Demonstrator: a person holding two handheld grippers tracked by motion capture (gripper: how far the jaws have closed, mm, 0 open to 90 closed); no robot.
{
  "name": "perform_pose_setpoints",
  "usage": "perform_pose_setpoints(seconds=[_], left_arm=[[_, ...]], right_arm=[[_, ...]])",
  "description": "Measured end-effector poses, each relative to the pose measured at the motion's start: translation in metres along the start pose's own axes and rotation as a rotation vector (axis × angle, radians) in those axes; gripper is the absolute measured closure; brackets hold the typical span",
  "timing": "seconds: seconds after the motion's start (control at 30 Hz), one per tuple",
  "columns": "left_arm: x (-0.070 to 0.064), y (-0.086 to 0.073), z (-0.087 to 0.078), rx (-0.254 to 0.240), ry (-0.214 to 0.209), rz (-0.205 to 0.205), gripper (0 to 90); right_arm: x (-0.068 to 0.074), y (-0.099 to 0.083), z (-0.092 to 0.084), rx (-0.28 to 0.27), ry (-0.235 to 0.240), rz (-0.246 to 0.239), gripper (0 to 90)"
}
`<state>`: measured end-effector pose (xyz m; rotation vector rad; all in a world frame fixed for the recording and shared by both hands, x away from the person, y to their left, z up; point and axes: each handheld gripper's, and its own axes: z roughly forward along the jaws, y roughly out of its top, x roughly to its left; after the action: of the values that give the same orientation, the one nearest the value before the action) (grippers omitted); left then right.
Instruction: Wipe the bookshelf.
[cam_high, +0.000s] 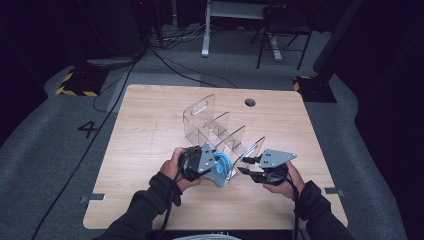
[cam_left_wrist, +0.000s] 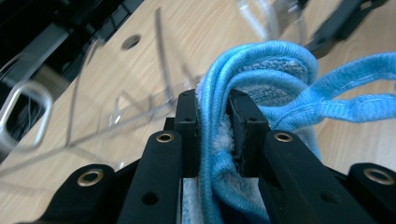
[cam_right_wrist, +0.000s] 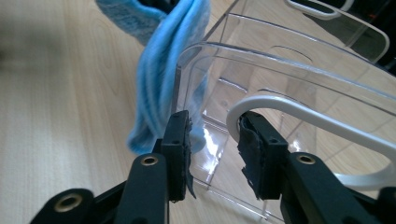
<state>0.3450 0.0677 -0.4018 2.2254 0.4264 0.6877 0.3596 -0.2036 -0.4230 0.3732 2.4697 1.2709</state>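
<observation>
A clear acrylic divider rack (cam_high: 220, 127) stands mid-table, running from the far centre toward me. Against its near end my left gripper (cam_high: 217, 167) is shut on a light-blue cloth (cam_high: 223, 162). In the left gripper view the pads (cam_left_wrist: 214, 116) pinch the cloth's corded hem (cam_left_wrist: 275, 65), and a loop of it hangs to the right. My right gripper (cam_high: 246, 165) sits at the rack's near right panel. In the right gripper view its jaws (cam_right_wrist: 215, 135) stand apart around that panel's edge (cam_right_wrist: 289, 70), not pressing it. The cloth (cam_right_wrist: 163, 70) hangs just left of the panel.
The wooden table (cam_high: 150, 125) has a round cable hole (cam_high: 250, 102) near its far edge. Bare wood lies left and right of the rack. Beyond the table are cables on the grey floor (cam_high: 165, 60), a desk leg (cam_high: 206, 30) and a chair (cam_high: 282, 30).
</observation>
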Motion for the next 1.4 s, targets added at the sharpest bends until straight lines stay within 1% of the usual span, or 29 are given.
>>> perform_pose_setpoints(seconds=[0.1, 0.2, 0.23, 0.27, 0.3, 0.33, 0.43, 0.47, 0.5, 0.53, 0.6, 0.63, 0.7, 0.8, 0.9, 0.93, 1.0, 1.03, 1.07, 1.13, 1.2, 1.23, 1.27, 1.3, 1.4], left_arm=[[0.006, -0.011, -0.008, 0.000, -0.001, -0.034, 75.6], [0.008, -0.017, -0.013, -0.002, -0.002, -0.040, 75.5], [0.008, -0.017, -0.013, -0.002, -0.002, -0.040, 75.4], [0.010, -0.021, -0.015, 0.001, -0.002, -0.049, 75.4], [0.010, -0.021, -0.015, 0.001, -0.002, -0.049, 75.4], [0.011, -0.022, -0.014, 0.006, 0.004, -0.055, 75.4], [0.013, -0.024, -0.013, 0.000, 0.010, -0.056, 75.3], [0.014, -0.025, -0.011, 0.002, 0.011, -0.060, 75.3], [0.016, -0.026, -0.008, 0.006, 0.009, -0.060, 75.3], [0.016, -0.026, -0.008, 0.006, 0.009, -0.060, 75.3], [0.018, -0.029, -0.005, 0.011, 0.012, -0.073, 75.4], [0.020, -0.030, -0.003, 0.012, 0.014, -0.078, 75.3], [0.023, -0.032, -0.001, 0.006, 0.007, -0.094, 75.4], [0.025, -0.033, 0.002, 0.007, 0.018, -0.090, 75.4], [0.028, -0.033, 0.006, 0.014, 0.034, -0.088, 75.5], [0.029, -0.033, 0.008, 0.016, 0.042, -0.094, 75.5], [0.033, -0.035, 0.011, 0.024, 0.050, -0.098, 75.6], [0.033, -0.035, 0.011, 0.024, 0.050, -0.098, 75.6], [0.035, -0.036, 0.013, 0.029, 0.056, -0.107, 75.8], [0.039, -0.039, 0.014, 0.049, 0.087, -0.105, 75.8], [0.045, -0.044, 0.016, 0.052, 0.088, -0.138, 75.9], [0.047, -0.045, 0.017, 0.055, 0.096, -0.143, 75.9], [0.049, -0.047, 0.019, 0.061, 0.103, -0.146, 75.9], [0.050, -0.048, 0.020, 0.066, 0.103, -0.156, 75.9], [0.051, -0.049, 0.021, 0.068, 0.099, -0.151, 76.0]], right_arm=[[0.005, 0.003, 0.004, -0.010, 0.026, -0.004, 62.8], [0.013, 0.007, 0.008, -0.016, 0.054, -0.016, 60.4], [0.016, 0.008, 0.009, -0.013, 0.056, -0.022, 57.8], [0.018, 0.009, 0.009, -0.011, 0.056, -0.027, 54.5], [0.018, 0.009, 0.009, -0.011, 0.056, -0.027, 54.5], [0.020, 0.010, 0.007, -0.015, 0.059, -0.030, 52.7], [0.018, 0.009, 0.002, -0.024, 0.065, -0.023, 50.9], [0.017, 0.008, -0.002, -0.025, 0.060, -0.022, 50.5], [0.014, 0.006, -0.010, -0.032, 0.054, -0.017, 49.6], [0.014, 0.006, -0.010, -0.032, 0.054, -0.017, 49.6], [0.008, 0.003, -0.021, -0.040, 0.038, -0.012, 49.5], [0.006, 0.002, -0.025, -0.037, 0.029, -0.007, 49.5], [-0.001, -0.001, -0.033, -0.035, -0.005, -0.004, 49.8], [-0.012, -0.008, -0.041, -0.035, -0.036, 0.031, 50.0], [-0.020, -0.012, -0.042, -0.030, -0.074, 0.057, 49.6], [-0.023, -0.013, -0.041, -0.027, -0.091, 0.066, 49.3], [-0.028, -0.015, -0.039, -0.020, -0.108, 0.082, 48.0], [-0.028, -0.015, -0.039, -0.020, -0.108, 0.082, 48.0], [-0.031, -0.016, -0.036, -0.006, -0.113, 0.083, 46.4], [-0.034, -0.016, -0.035, -0.001, -0.113, 0.085, 45.5], [-0.039, -0.017, -0.031, -0.005, -0.115, 0.090, 44.5], [-0.042, -0.017, -0.030, -0.013, -0.102, 0.098, 44.2], [-0.044, -0.018, -0.029, -0.011, -0.110, 0.098, 43.6], [-0.046, -0.018, -0.028, -0.006, -0.104, 0.098, 43.3], [-0.048, -0.020, -0.030, -0.002, -0.100, 0.098, 43.2]])
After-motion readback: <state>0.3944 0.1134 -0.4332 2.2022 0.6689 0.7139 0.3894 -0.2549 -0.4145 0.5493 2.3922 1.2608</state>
